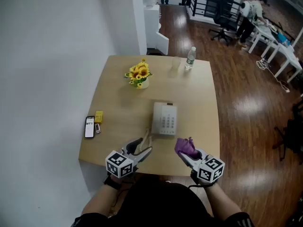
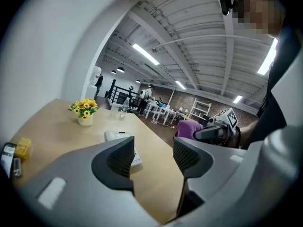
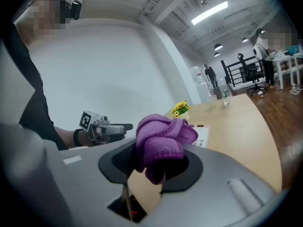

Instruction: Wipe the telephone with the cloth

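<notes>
left gripper (image 2: 154, 155): jaws apart with nothing between them; held low over the near table edge, left of the telephone's near end
right gripper (image 3: 159, 163): jaws clamped on a bunched purple cloth (image 3: 163, 137), which sticks up past the jaw tips
cloth position: in the air above the near right part of the table, just short of the telephone's near right corner; contact with the phone can't be confirmed from the head view
telephone (image 1: 164, 119): white desk set, keypad up, lying flat near the middle of the table and slightly towards the person; it sits between and ahead of the two grippers
table (image 1: 199, 103): light wood, square top, set against a white wall on the left
sunflower pot (image 1: 138, 75): upright, beyond the telephone on the far left
water bottle (image 1: 190, 58): upright at the far edge, right of the flowers
smartphone (image 1: 89, 126): flat by the left edge, with a small yellow box (image 1: 98, 116) just beside it
background: wood floor, office chairs, white desks, a person standing at far right
</notes>
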